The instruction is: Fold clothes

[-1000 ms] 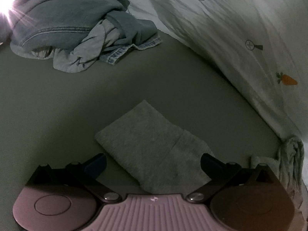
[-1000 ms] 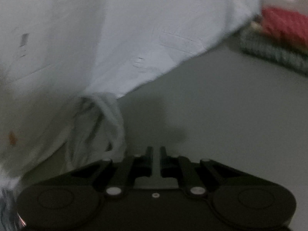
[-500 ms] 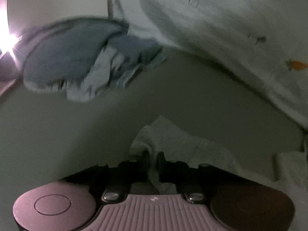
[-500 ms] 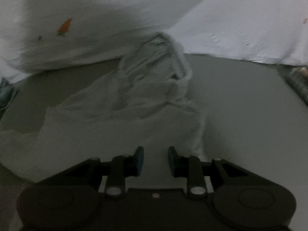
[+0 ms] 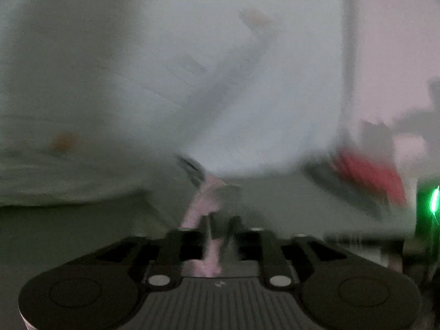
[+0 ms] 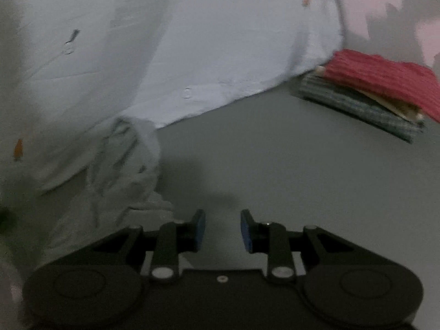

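**Left wrist view (heavy motion blur).**
- Far left: white quilt (image 5: 110, 82) with orange prints fills the upper area. Its lower edge meets the grey surface (image 5: 68, 233).
- Centre: left tool (image 5: 221, 220). A pale, pinkish cloth strip (image 5: 210, 209) passes between its jaws. The strip's long axis runs straight ahead from the tool toward the quilt edge. The jaws have just been opening. Blur prevents telling whether they clamp the strip.
- Right: a blurred stack with a red top (image 5: 368, 176). At the frame edge, a green light (image 5: 433, 200).

**Right wrist view.**
- Left: crumpled pale garment (image 6: 123, 165), wrinkled and bunched. Its upper end is tucked at the quilt (image 6: 220, 55) edge. Its long axis runs down the picture toward the left finger (image 6: 199, 228), ending just beside it.
- Centre: right tool (image 6: 222, 217), released. Its jaws have just been opening, the blue pads stand apart, and nothing lies between them. Ahead is bare grey surface (image 6: 275, 165), open as far as the quilt hem.
- Right: stack of folded clothes (image 6: 357, 104), well apart from the tool. A red knit piece (image 6: 385, 77) lies on top and a grey-green piece at the bottom. The stack's near edge runs diagonally.
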### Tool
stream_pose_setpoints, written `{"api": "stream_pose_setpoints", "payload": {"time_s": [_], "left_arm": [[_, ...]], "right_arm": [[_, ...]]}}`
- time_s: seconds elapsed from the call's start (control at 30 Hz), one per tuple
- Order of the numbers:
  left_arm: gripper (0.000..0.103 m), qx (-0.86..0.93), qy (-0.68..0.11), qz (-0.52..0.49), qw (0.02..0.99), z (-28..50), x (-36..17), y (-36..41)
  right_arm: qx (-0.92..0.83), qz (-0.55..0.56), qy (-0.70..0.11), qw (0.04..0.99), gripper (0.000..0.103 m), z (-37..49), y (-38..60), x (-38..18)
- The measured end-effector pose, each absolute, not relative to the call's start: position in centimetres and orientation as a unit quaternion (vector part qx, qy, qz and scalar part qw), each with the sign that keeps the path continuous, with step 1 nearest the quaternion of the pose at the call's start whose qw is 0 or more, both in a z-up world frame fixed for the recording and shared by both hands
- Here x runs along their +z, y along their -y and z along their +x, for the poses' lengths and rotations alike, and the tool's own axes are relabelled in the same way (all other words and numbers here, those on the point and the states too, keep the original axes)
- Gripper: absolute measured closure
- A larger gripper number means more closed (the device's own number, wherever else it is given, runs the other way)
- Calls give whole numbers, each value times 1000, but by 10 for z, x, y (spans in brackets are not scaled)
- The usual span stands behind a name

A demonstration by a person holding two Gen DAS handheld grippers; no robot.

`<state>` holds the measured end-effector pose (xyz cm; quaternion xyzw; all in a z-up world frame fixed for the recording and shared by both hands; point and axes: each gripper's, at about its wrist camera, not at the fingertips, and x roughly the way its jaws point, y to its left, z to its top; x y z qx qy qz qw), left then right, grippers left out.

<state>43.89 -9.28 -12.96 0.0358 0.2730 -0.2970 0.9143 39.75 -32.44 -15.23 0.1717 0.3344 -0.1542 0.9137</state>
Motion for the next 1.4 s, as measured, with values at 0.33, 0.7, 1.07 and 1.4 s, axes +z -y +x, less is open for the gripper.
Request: {"api": "stream_pose_setpoints", "payload": {"time_s": [0.33, 0.7, 1.07, 1.4], "left_arm": [[27, -269, -405, -23, 874, 433, -180, 69], [25, -104, -409, -70, 904, 447, -201, -12], [25, -102, -422, -48, 900, 455, -219, -7], [18, -97, -435, -65, 893, 454, -223, -21]], "right_arm": [[-90, 175, -357, 913, 61, 389, 311, -162], [11, 54, -402, 914, 66, 449, 238, -190], [-30, 51, -383, 922, 95, 414, 262, -170], [-81, 68, -413, 905, 37, 423, 278, -177]]}}
